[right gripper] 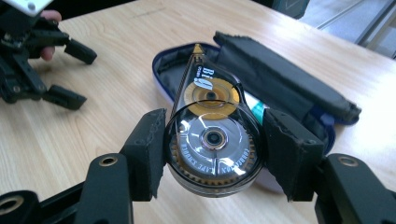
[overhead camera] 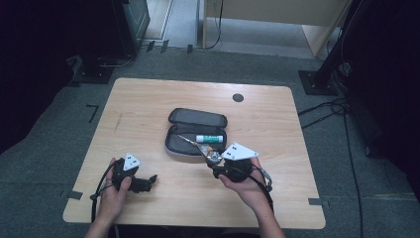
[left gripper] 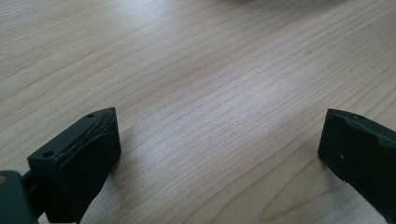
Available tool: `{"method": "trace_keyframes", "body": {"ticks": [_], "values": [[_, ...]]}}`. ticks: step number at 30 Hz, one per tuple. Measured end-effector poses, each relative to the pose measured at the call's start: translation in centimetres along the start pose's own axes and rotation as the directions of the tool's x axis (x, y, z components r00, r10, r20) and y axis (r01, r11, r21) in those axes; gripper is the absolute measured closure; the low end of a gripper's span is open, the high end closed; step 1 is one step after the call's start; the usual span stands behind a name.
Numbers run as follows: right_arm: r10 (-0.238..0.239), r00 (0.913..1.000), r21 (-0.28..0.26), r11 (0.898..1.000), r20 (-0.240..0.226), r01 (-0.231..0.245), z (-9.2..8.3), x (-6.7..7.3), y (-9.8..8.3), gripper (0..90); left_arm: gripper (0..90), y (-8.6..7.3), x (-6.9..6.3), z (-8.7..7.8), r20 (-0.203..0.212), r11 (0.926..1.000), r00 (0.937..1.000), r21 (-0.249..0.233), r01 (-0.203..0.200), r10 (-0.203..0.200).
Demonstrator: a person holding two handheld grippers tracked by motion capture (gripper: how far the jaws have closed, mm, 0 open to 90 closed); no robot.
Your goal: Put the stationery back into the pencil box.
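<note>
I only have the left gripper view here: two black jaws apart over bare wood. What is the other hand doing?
Observer: The right gripper is shut on a clear correction tape dispenser, gripped by its round sides.
Operator: Where is that relative to the table?
Observer: In the high view it is held at the near edge of an open pencil case in the middle of the table, tip pointing over the case.
Operator: Anything inside the case?
Observer: A white glue stick with a green end lies in the near half.
Operator: And my gripper?
Observer: The left gripper sits low at the table's front left, jaws open, holding nothing.
</note>
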State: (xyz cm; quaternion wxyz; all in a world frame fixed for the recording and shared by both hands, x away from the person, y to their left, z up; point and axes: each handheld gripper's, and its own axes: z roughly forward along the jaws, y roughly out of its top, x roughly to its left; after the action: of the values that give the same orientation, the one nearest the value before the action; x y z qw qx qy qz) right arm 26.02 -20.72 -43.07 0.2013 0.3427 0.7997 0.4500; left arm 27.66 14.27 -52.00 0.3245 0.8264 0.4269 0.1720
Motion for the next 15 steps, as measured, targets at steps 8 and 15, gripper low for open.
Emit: {"method": "trace_keyframes", "body": {"ticks": [8,15], "values": [[-0.009,0.9999,-0.021,1.0,-0.006,0.009,0.6,-0.4,2.2,41.9,0.0,0.0,0.0,0.0,-0.001,1.0,1.0,0.0,0.0,0.0],[-0.013,0.9997,-0.035,0.999,-0.019,0.012,1.3,-0.9,4.4,41.9,0.0,0.0,0.0,0.0,-0.001,1.0,1.0,-0.001,0.002,-0.002]]}}
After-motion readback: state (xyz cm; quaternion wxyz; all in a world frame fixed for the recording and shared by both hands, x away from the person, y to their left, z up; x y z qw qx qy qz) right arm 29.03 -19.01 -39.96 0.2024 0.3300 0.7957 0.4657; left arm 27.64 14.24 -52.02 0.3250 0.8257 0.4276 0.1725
